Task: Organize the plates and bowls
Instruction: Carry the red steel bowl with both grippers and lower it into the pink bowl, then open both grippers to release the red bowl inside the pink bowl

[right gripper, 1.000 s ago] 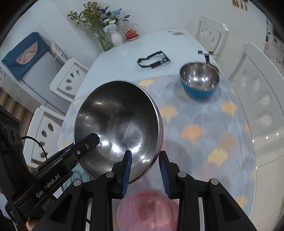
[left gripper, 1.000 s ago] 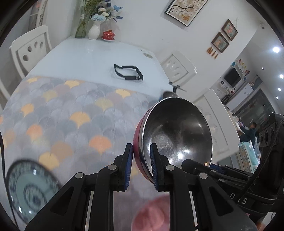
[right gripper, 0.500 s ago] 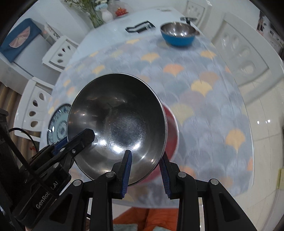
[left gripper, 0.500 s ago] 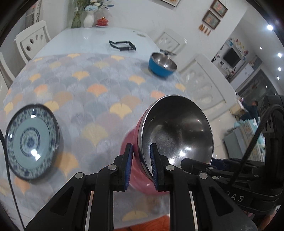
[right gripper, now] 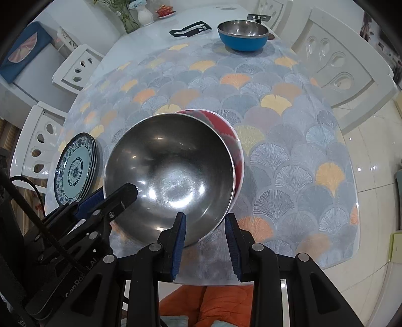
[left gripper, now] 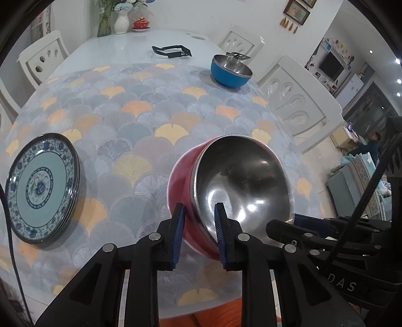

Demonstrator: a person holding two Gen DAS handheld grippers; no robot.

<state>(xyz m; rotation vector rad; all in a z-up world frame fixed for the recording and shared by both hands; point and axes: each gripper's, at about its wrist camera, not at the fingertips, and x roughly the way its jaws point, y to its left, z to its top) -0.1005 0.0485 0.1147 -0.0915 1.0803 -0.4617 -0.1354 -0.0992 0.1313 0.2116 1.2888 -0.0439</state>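
A red bowl (left gripper: 179, 181) (right gripper: 230, 128) with a steel inside is tilted over the near part of the patterned mat (left gripper: 140, 120). Its bottom edge is down at the mat. My left gripper (left gripper: 199, 231) (right gripper: 110, 196) has the bowl's left rim between its blue pads. Its jaws are opening, though the pads are still at the wall. My right gripper (right gripper: 206, 226) (left gripper: 289, 222) is shut on the rim's near right side. A stack of blue-patterned plates (left gripper: 40, 186) (right gripper: 75, 168) lies to the left of the bowl. At the mat's far right stands a blue bowl (left gripper: 230, 73) (right gripper: 242, 35).
Beyond the mat a black folding stand (left gripper: 172, 51) lies on the white table (left gripper: 125, 47), with a vase (left gripper: 121, 21) and a red lidded cup (left gripper: 141, 24) at the far end. White chairs (left gripper: 299, 100) ring the table. The near table edge is just below the bowl.
Both grippers have carried the red bowl toward the table's near edge and down to the mat. The plates and the blue bowl have come into view. The left jaws stand slightly wider.
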